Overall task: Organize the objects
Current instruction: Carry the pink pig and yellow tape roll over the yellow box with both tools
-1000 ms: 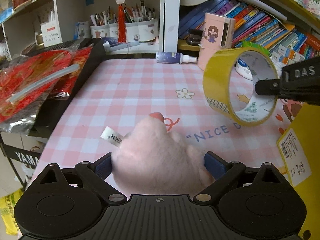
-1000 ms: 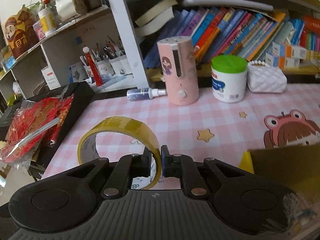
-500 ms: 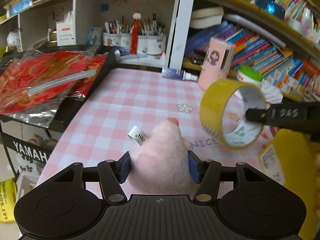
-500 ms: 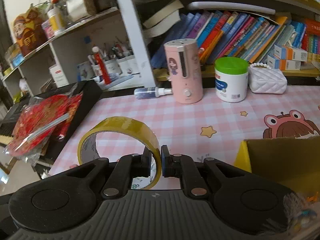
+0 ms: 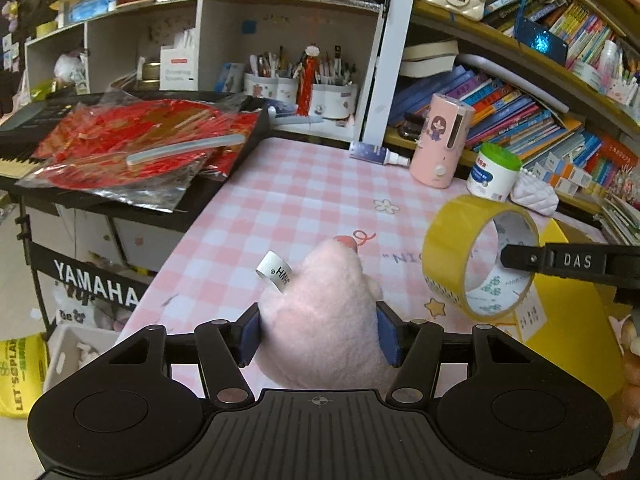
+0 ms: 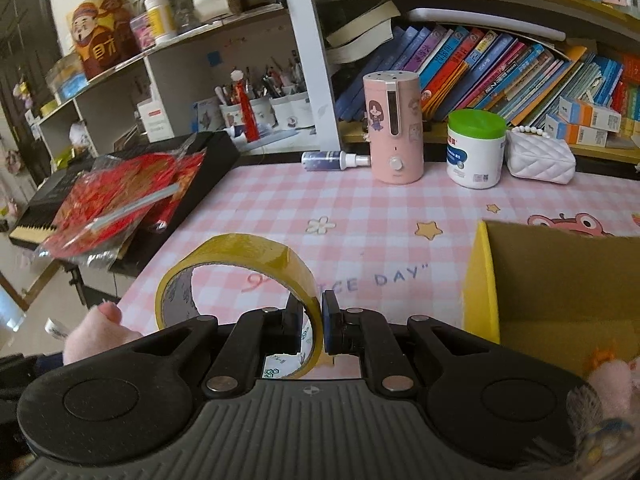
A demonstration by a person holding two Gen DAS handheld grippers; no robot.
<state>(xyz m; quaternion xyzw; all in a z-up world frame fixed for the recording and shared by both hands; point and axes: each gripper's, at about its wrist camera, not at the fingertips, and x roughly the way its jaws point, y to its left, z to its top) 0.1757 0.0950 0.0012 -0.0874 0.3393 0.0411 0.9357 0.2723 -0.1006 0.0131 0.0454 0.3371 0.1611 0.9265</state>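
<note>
Above the tablecloth's (image 5: 304, 200) near left edge, the left gripper (image 5: 318, 332) reaches level toward the shelves, its blue pads squeezing a pink plush toy (image 5: 324, 320) from both sides; the toy's narrow end and white tag point away. To its right, over the near edge, the right gripper (image 6: 312, 330) pinches the wall of a yellow tape roll (image 6: 240, 256), held upright, its open core facing sideways. A yellow cardboard box (image 6: 480, 280) stands just right.

A pink checked tablecloth (image 6: 304, 196) covered the desk, white cubby shelves (image 5: 208, 40) stood at the far left, a crowded bookshelf (image 6: 500, 60) ran along the far right, and a Yamaha keyboard (image 5: 24, 128) sat to the left.
</note>
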